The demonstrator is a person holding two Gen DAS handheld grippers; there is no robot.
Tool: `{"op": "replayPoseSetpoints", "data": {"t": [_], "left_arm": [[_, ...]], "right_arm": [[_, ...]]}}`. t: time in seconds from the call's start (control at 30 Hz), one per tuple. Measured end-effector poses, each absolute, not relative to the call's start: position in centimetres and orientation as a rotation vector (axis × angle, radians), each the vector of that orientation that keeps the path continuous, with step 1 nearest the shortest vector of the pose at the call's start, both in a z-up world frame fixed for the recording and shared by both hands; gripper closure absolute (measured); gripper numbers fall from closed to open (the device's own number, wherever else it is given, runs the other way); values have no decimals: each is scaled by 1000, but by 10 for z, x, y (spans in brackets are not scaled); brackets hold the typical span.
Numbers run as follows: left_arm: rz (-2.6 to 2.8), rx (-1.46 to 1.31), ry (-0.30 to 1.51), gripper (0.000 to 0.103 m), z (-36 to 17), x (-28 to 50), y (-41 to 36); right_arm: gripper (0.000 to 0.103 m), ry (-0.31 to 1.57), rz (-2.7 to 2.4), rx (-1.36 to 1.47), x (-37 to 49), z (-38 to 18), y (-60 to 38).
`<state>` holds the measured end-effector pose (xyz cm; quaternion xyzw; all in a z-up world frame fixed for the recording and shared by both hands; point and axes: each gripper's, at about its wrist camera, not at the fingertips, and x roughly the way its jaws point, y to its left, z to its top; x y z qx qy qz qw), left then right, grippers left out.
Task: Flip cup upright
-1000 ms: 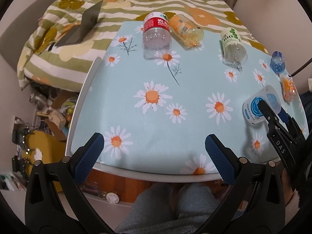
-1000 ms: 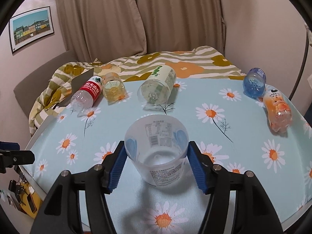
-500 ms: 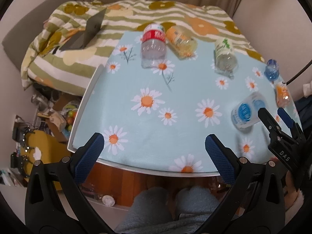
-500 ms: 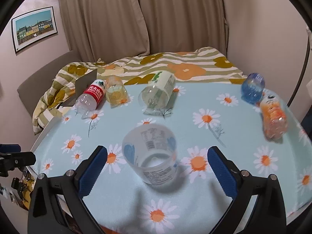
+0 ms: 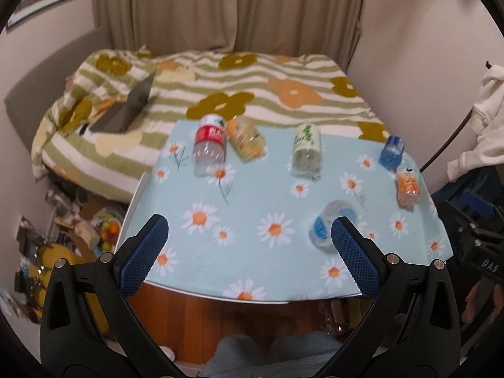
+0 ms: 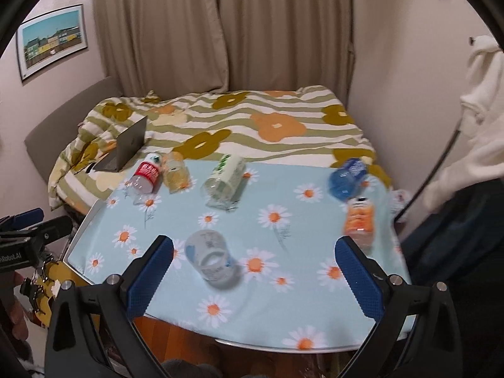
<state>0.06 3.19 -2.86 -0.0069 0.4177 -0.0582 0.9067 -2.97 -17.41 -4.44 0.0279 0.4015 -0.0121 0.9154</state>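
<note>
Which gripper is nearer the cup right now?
Right. The right gripper hangs open just short of the upright cup; the left gripper is open too, off to the cup's left.

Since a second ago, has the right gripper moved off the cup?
Yes. The right gripper opened and backed away toward the table's near edge; the cup stands free.

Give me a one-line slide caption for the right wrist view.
Open right gripper above an upright translucent cup on the daisy tablecloth, five bottles lying behind.
</note>
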Motion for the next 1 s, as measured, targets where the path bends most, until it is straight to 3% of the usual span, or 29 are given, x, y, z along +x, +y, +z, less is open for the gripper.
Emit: {"op": "replayPoseSetpoints", "data": {"t": [1.0], "left_arm": [[-126, 26, 765, 0, -3, -20, 3]], "right_arm": [[1, 807, -130, 88, -54, -14, -206]]}}
